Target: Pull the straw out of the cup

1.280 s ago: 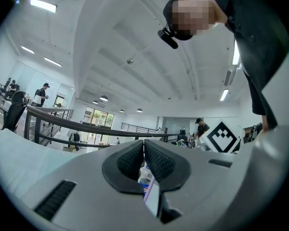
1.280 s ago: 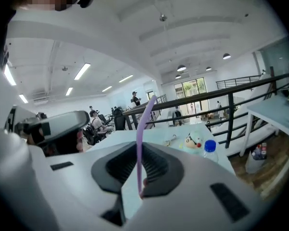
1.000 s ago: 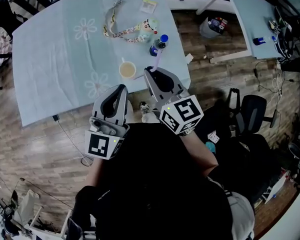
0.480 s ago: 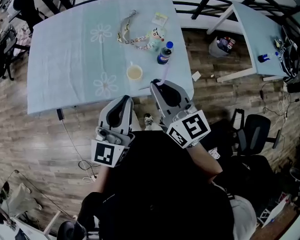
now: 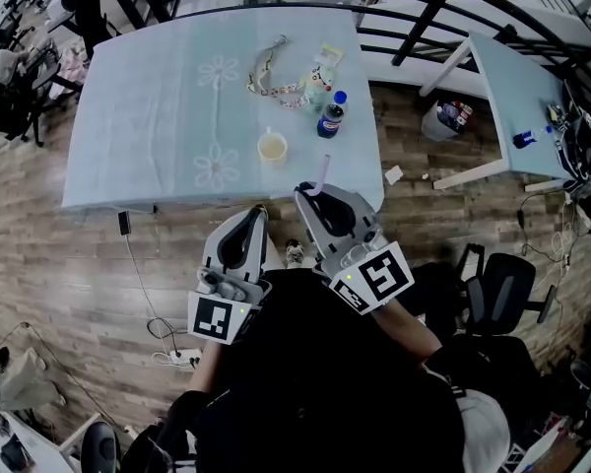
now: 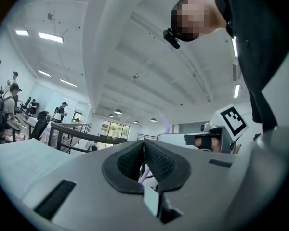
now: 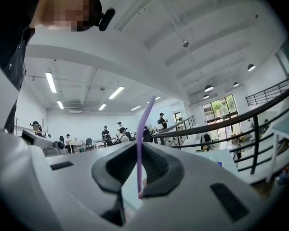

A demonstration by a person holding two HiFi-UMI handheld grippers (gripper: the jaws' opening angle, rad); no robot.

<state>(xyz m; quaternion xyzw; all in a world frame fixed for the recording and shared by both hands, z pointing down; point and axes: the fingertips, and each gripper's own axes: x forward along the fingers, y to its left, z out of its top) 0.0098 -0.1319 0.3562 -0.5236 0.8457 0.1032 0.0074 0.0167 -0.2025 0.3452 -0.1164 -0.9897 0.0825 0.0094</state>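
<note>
I see one pale blue cloth-covered table, its left half bare cloth, with open wooden floor along its near edge. Both grippers hang there. My left gripper is closed on nothing. My right gripper pinches the one thin purple straw upright, well apart from the single white cup.

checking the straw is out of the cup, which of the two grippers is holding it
The right gripper: its jaws pinch the thin purple plastic straw. The left gripper is shut with nothing between its jaws.
</note>
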